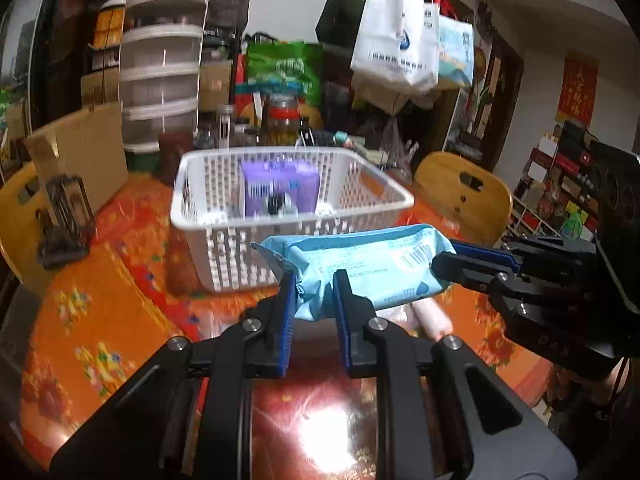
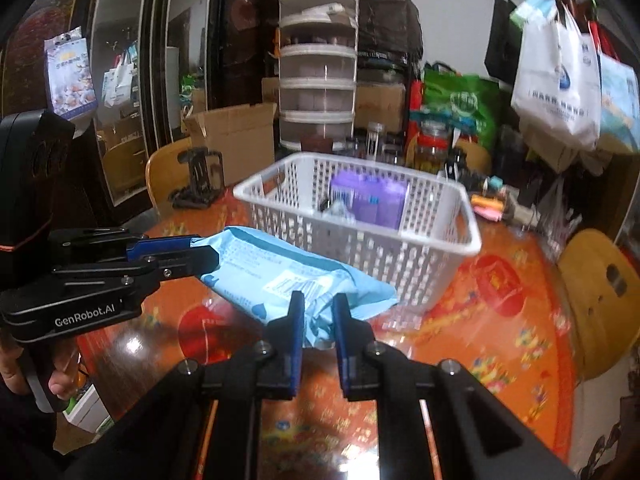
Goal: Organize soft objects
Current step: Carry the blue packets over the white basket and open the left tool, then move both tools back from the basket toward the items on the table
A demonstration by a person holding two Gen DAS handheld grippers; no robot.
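A light blue soft pack of wipes (image 1: 360, 264) hangs in the air above the table, just in front of a white perforated basket (image 1: 208, 200). My left gripper (image 1: 314, 280) is shut on its left end. My right gripper (image 1: 444, 258) comes in from the right and is shut on its other end. In the right wrist view my right gripper (image 2: 318, 304) pinches the crumpled end of the pack (image 2: 280, 268), and my left gripper (image 2: 200, 252) holds the far end. A purple pack (image 1: 280, 188) stands inside the basket (image 2: 448, 232).
The table has an orange flowered cloth (image 1: 100, 320). A cardboard box (image 1: 84, 152) and a black stand (image 1: 66, 220) sit at the left. Jars (image 1: 284, 120) and clutter stand behind the basket. Wooden chair backs (image 1: 464, 196) flank the table. Bags (image 1: 400, 40) hang above.
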